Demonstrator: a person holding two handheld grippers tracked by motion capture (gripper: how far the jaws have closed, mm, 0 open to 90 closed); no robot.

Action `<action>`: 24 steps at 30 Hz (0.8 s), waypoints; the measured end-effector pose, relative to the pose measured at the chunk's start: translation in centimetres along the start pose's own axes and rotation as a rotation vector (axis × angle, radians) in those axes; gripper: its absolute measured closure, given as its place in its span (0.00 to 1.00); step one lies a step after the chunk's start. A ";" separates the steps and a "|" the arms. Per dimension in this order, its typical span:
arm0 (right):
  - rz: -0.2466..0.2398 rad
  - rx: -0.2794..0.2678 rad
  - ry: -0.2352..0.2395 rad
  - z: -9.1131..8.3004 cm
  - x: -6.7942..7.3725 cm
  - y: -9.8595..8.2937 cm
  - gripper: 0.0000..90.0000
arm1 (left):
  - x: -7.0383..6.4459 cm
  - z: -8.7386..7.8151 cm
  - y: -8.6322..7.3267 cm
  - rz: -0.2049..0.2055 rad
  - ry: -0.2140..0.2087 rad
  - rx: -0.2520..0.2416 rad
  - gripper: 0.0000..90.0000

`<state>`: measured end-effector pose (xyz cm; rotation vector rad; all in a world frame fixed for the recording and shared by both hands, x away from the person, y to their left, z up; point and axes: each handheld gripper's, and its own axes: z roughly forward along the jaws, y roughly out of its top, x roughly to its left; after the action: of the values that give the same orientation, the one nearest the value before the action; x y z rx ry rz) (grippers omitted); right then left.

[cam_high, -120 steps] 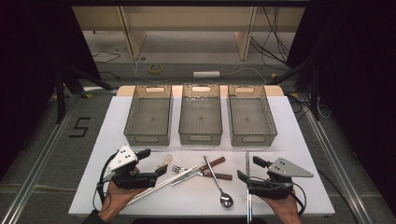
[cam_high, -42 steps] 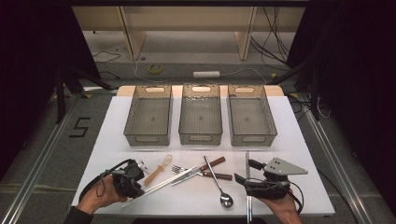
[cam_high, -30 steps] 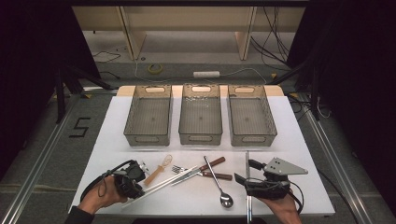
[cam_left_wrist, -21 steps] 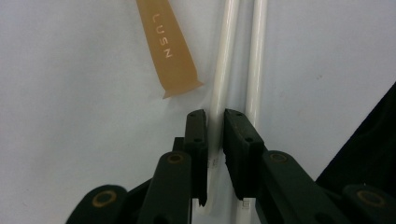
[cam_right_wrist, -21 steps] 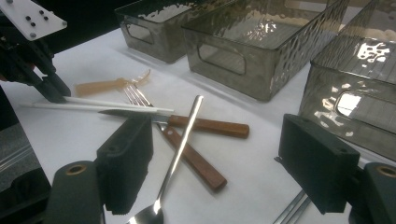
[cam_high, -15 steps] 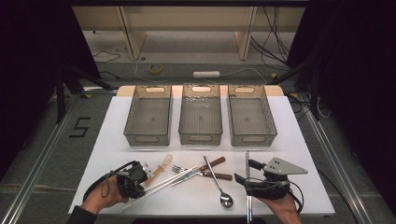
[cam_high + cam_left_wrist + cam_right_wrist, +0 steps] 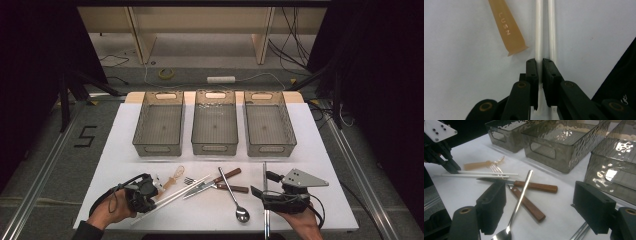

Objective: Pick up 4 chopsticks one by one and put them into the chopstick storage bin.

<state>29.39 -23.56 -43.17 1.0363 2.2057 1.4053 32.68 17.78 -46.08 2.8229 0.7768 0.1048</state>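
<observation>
Left gripper [image 7: 539,66] around (apparently) one white chopstick [image 7: 538,30]

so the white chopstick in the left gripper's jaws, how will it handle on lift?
Likely stiff and light: the white chopstick is thin and straight. The left gripper pinches it near one end, so the far end may droop or pivot. Round and smooth, its twin alongside may roll if nudged.

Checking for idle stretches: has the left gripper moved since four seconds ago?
Yes. The left gripper has dropped toward the table's near edge and turned onto the white chopsticks, jaws nearly shut around one.
</observation>
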 end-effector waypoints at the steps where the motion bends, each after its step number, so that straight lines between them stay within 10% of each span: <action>1: 0.002 0.000 -0.001 0.0 0.0 0.0 0.31 | 0.0 -0.1 0.0 0.000 0.002 -0.004 0.93; 11: 0.001 0.000 0.000 0.0 0.0 0.0 0.31 | -0.1 -1.4 0.0 -0.009 0.003 -0.052 0.93; 24: 0.002 -0.009 -0.006 -0.1 0.0 0.0 0.30 | 0.0 -3.6 0.3 -0.081 0.021 -0.240 0.93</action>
<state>29.33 -23.65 -43.10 1.0381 2.1932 1.4099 32.39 18.16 -42.47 2.5654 0.8218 0.2014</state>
